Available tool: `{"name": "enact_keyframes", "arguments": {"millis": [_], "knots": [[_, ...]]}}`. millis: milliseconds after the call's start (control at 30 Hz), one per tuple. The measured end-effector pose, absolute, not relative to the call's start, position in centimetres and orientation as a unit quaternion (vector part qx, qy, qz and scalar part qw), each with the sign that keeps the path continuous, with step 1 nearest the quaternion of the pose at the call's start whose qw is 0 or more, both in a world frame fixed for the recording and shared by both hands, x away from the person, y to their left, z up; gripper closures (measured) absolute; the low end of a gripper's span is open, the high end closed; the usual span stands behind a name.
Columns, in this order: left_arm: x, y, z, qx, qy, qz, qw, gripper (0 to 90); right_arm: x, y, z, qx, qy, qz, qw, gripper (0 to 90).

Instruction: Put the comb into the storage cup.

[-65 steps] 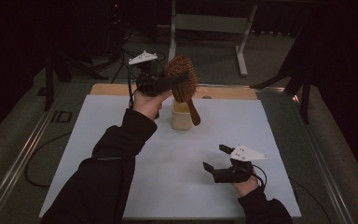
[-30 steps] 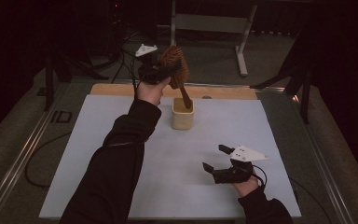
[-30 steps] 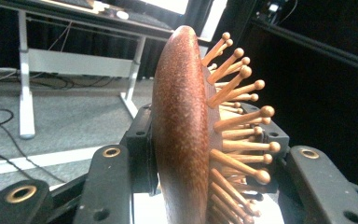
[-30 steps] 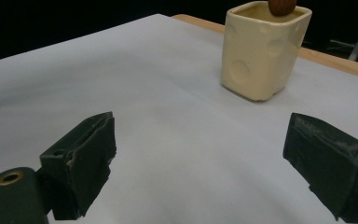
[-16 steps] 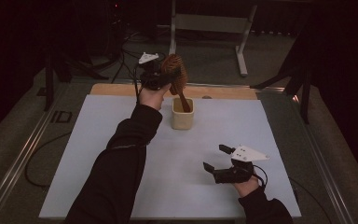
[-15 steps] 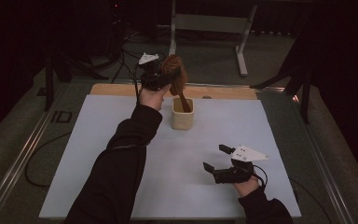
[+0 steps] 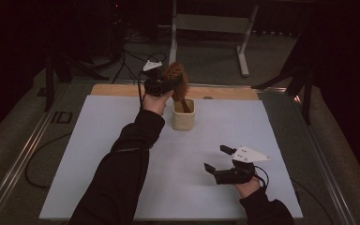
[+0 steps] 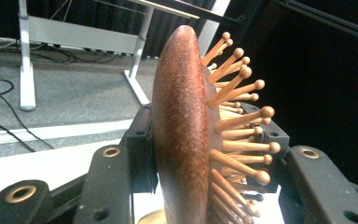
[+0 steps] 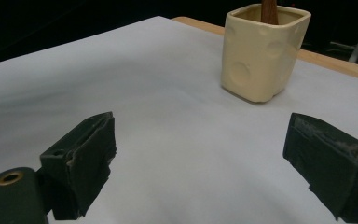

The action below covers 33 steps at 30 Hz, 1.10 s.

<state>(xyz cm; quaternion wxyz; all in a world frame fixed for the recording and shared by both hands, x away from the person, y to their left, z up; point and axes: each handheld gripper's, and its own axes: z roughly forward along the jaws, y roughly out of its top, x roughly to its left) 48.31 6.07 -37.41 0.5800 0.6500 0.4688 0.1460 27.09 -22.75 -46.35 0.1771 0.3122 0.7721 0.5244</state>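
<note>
Left gripper (image 7: 165, 86), near the top middle, is squeezing the hairbrush (image 7: 176, 78); I am lowering its handle slowly, straight into the cup (image 7: 183, 115).

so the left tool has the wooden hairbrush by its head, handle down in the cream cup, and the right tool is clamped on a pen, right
Not quite: the right tool holds nothing; the right gripper view shows its jaws wide apart over bare white table. The rest stands: the left tool grips the hairbrush by its head, handle in the cream cup.
</note>
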Motion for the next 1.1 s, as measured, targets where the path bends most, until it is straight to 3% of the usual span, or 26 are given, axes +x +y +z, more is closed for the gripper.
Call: {"name": "enact_keyframes", "arguments": {"millis": [1100], "knots": [[49.3,6.8,-41.0,0.648,0.489,0.109,0.574,52.3,27.2,-22.8,-46.5,0.314,0.772,0.524,0.174,9.1]]}}
